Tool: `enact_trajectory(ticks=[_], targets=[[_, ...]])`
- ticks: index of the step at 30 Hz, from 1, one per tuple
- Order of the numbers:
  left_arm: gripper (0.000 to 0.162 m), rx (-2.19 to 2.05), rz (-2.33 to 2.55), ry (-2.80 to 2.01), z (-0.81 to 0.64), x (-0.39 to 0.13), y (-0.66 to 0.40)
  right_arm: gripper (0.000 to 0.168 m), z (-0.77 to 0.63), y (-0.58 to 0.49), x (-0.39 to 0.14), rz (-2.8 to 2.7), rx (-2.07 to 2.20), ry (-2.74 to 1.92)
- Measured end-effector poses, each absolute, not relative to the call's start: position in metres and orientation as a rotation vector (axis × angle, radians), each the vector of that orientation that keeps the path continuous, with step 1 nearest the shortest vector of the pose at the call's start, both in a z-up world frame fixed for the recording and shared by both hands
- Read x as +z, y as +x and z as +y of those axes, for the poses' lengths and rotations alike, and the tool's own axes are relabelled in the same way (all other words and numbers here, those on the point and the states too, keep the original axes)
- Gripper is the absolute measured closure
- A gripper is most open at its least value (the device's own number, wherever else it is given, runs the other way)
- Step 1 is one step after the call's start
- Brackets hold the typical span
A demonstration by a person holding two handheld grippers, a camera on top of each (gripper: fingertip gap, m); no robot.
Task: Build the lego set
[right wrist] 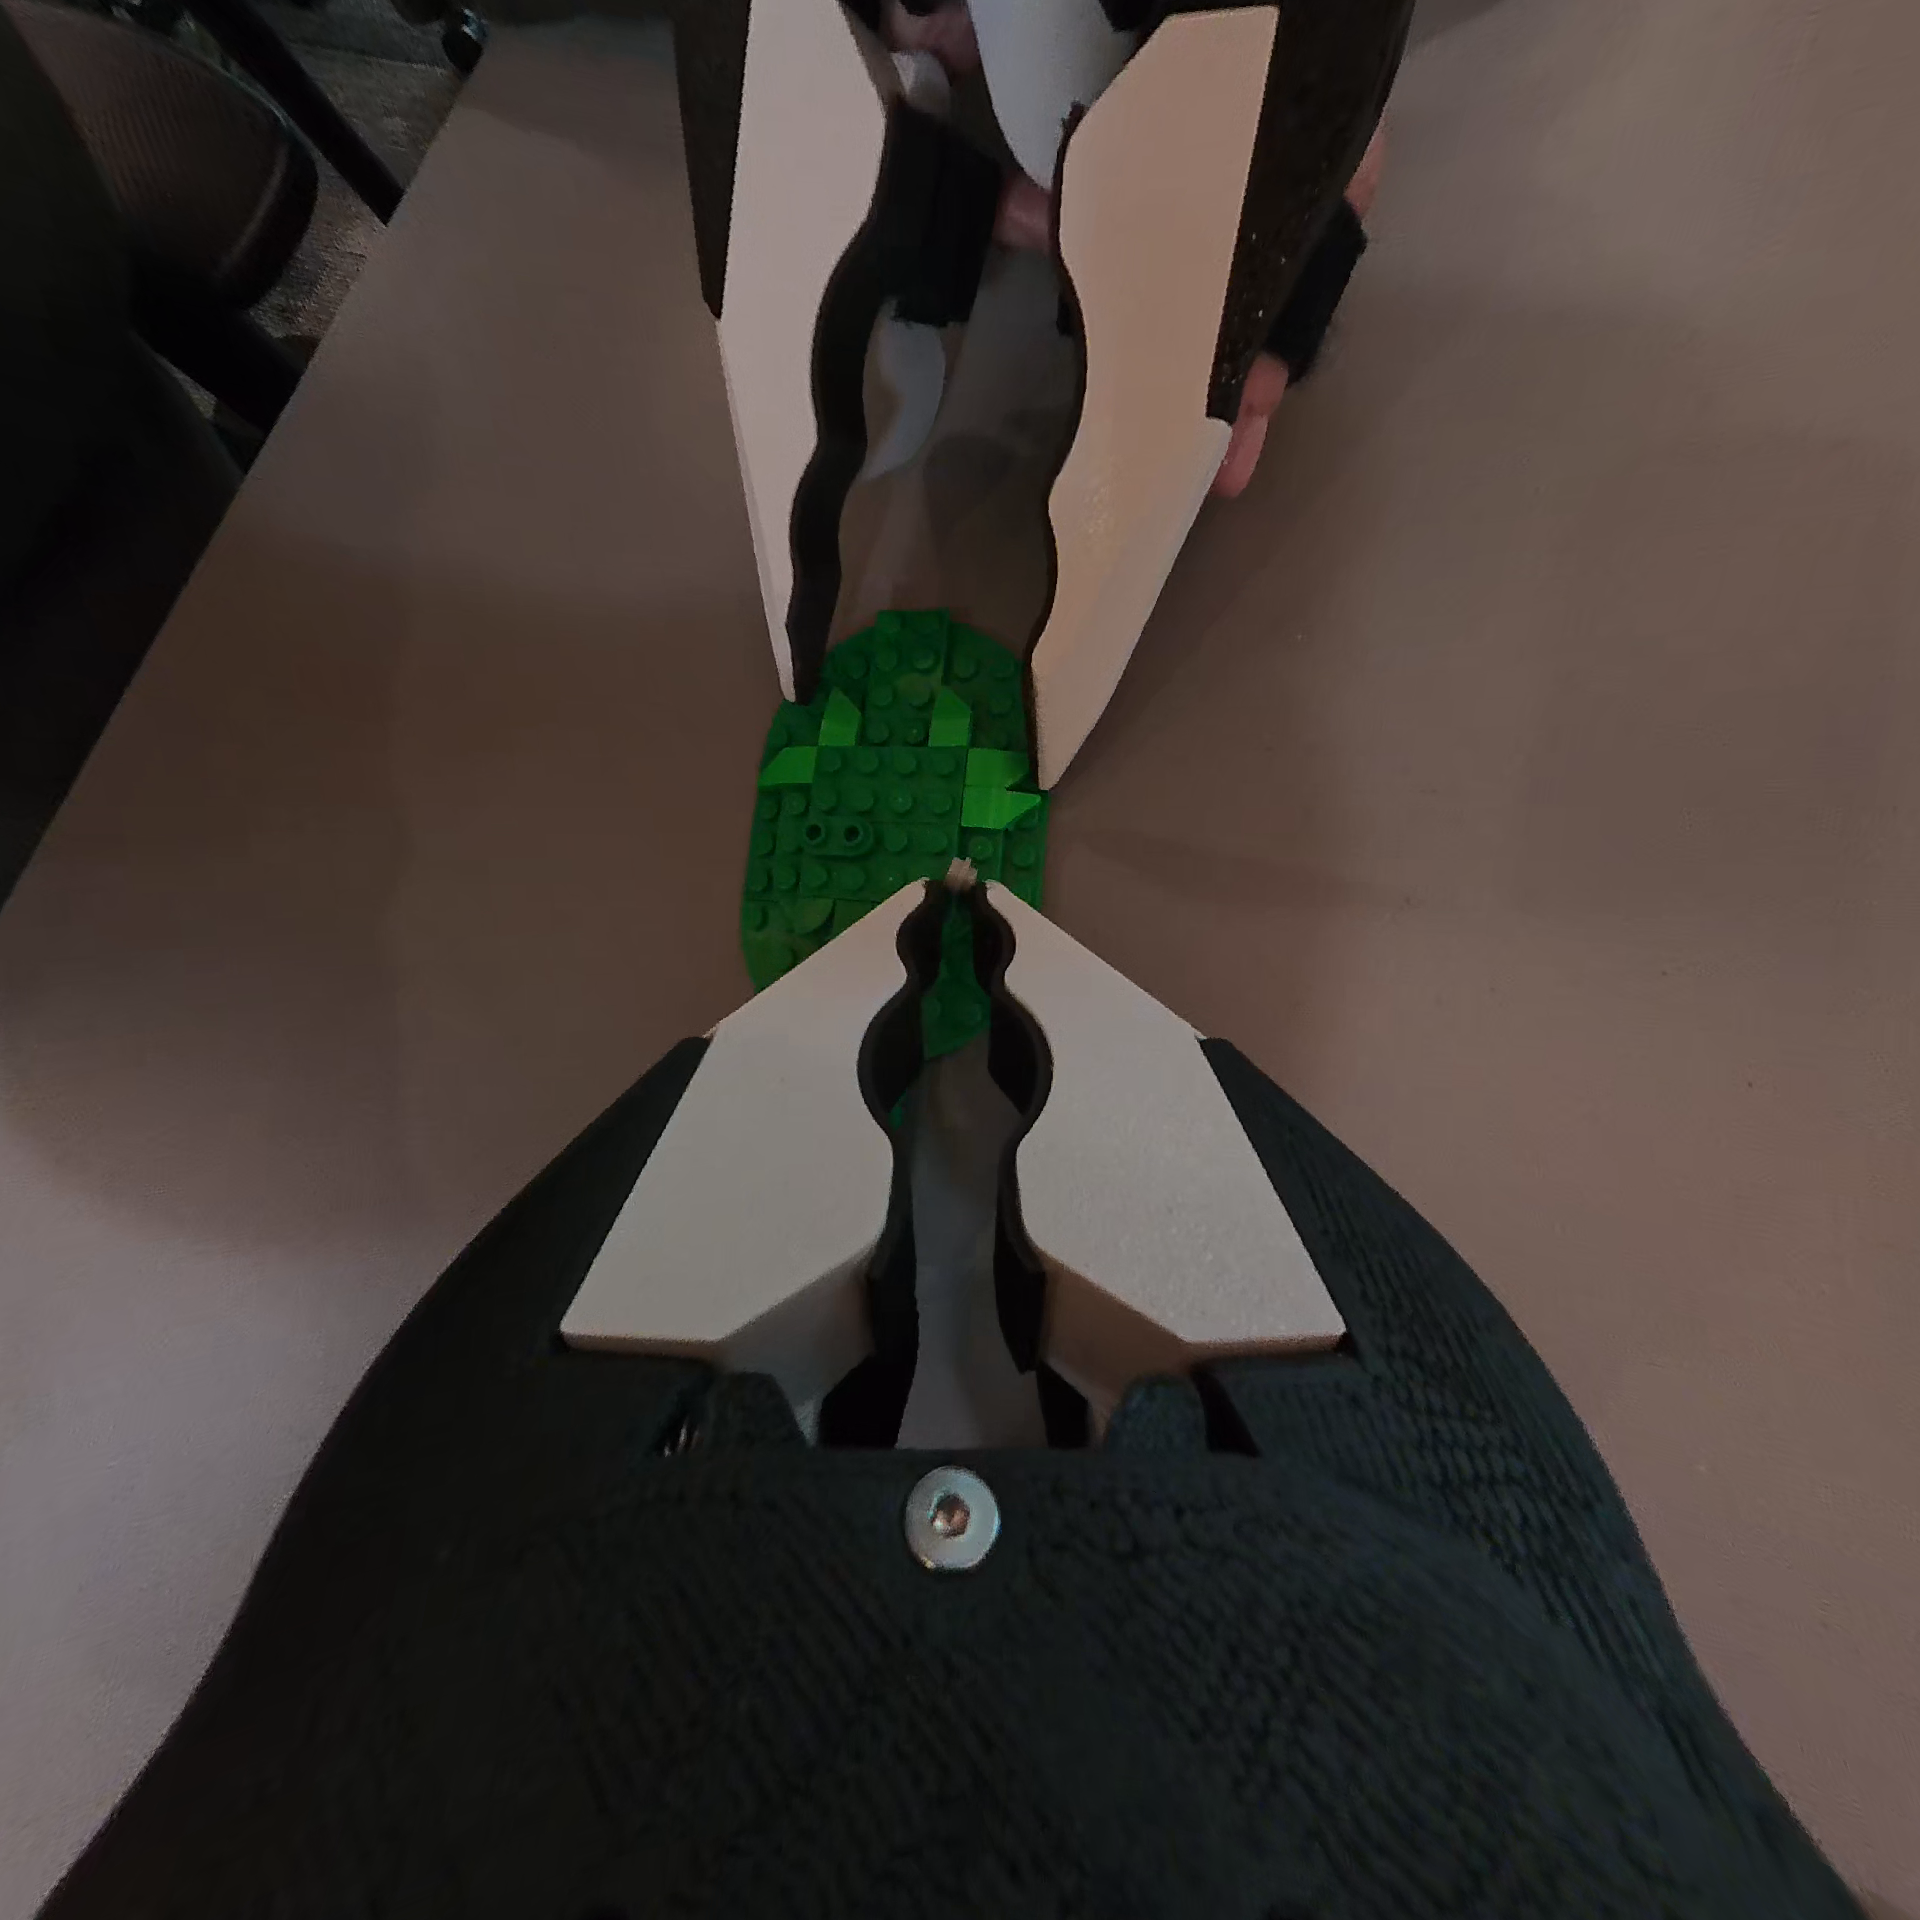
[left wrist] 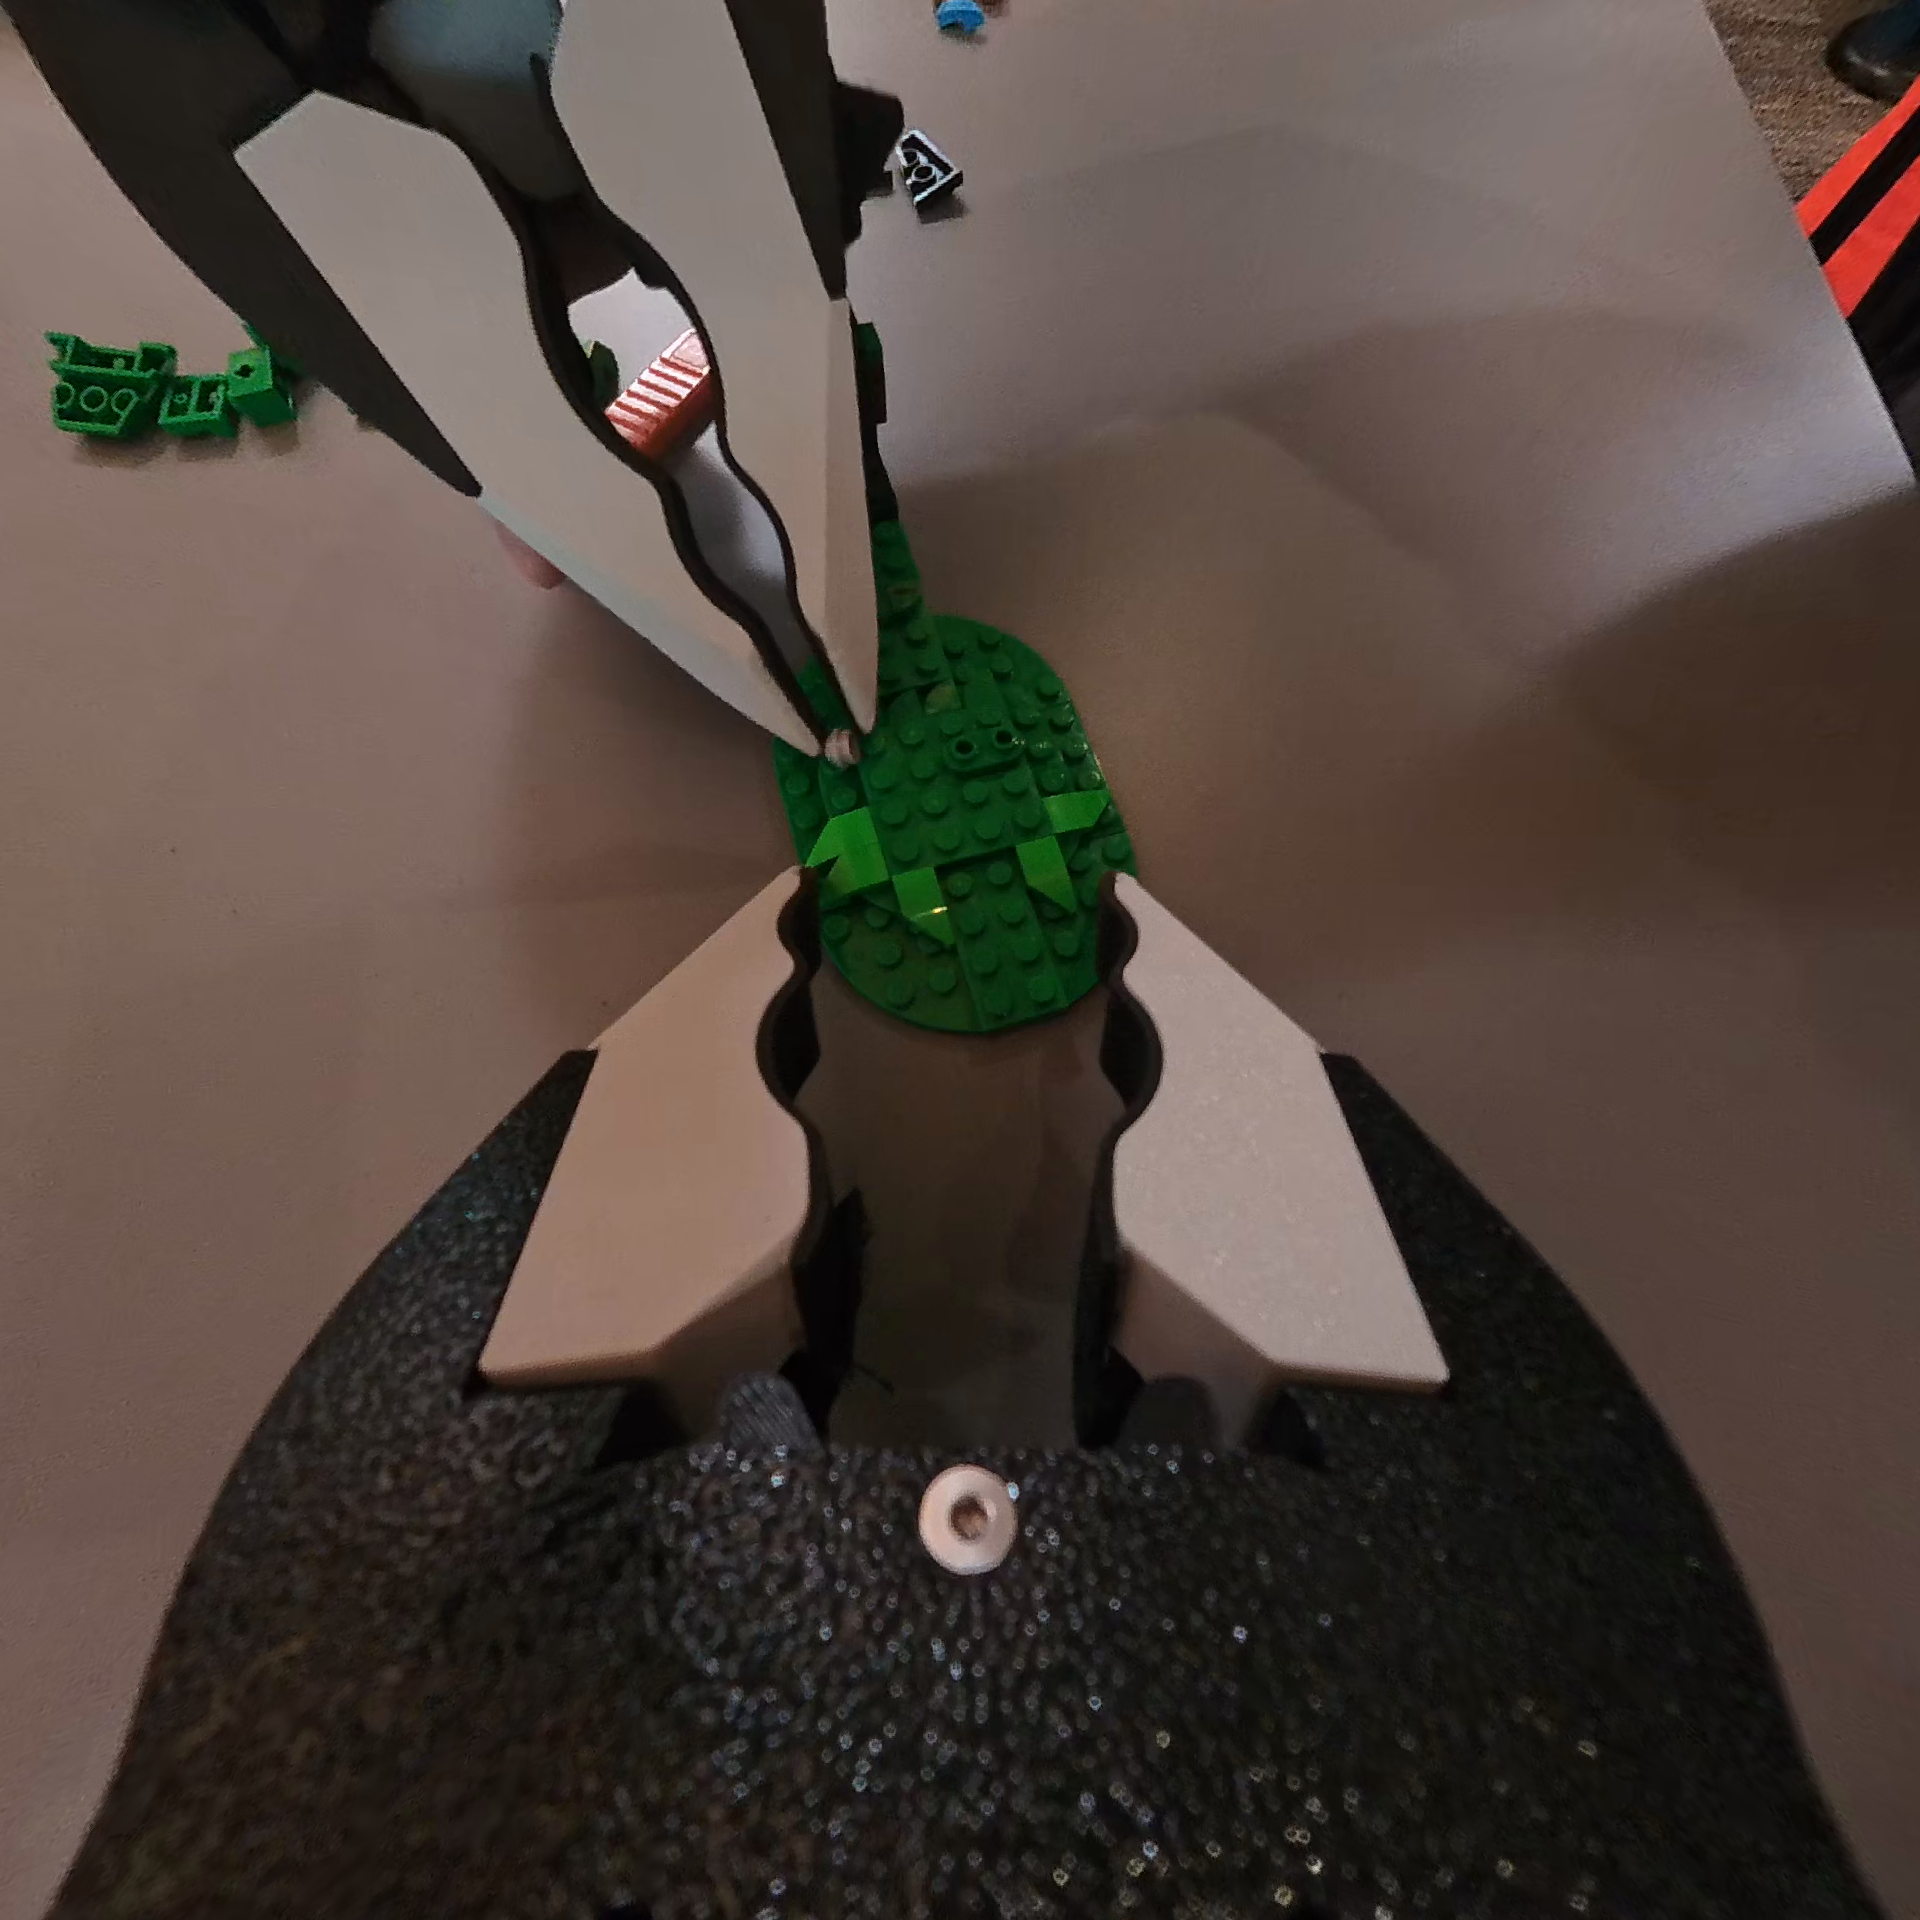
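Observation:
A green oval Lego plate assembly (left wrist: 966, 821) with bright green tiles lies flat on the tan table; it also shows in the right wrist view (right wrist: 894, 790). My left gripper (left wrist: 956, 883) has its two fingertips against the plate's two long sides at the near end, clamping it. My right gripper (right wrist: 961, 885) is shut on a tiny tan round piece (right wrist: 961, 871) and holds it on the plate's studs near one edge. In the left wrist view the right gripper (left wrist: 836, 743) comes in from the upper left, with the tan piece (left wrist: 843, 746) at its tips.
Loose green bricks (left wrist: 156, 384) lie at the far left, with a red ribbed piece (left wrist: 665, 400) behind the right gripper. A black piece (left wrist: 928, 166) and a blue piece (left wrist: 956, 12) lie farther back. The table edge (left wrist: 1829, 312) runs on the right. A dark chair (right wrist: 156, 208) stands beyond the table.

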State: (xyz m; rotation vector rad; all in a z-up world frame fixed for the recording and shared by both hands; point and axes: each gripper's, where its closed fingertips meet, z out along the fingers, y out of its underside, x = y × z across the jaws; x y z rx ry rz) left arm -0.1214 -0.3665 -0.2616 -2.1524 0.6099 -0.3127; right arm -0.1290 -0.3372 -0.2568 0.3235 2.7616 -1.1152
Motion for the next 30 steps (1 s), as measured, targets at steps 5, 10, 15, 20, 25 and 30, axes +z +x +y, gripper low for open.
enact_trajectory(ticks=[5,10,15,20,25,30], targets=[[0.111,-0.313,0.609,-2.153,-0.3666,-0.2616,-0.1214,0.166,-0.3392,-0.1322,-0.2544,2.846,-1.133,0.27],[0.111,-0.315,0.608,-2.153,-0.3666,-0.2616,-0.1213,0.166,-0.3359,-0.134,-0.255,3.153,-0.992,-0.002],[0.111,-0.315,0.608,-2.153,-0.3666,-0.2616,-0.1213,0.165,-0.333,-0.136,-0.2584,3.41,-0.759,-0.382],[0.111,-0.315,0.608,-2.155,-0.3667,-0.2616,-0.1212,0.166,-0.3354,-0.1358,-0.2579,3.509,-0.652,-0.641],[0.111,-0.316,0.607,-2.155,-0.3668,-0.2616,-0.1213,0.166,-0.335,-0.1359,-0.2588,3.55,-0.555,-0.796],[0.111,-0.318,0.606,-2.155,-0.3669,-0.2616,-0.1213,0.165,-0.3369,-0.1355,-0.2586,3.568,-0.421,-1.06]])
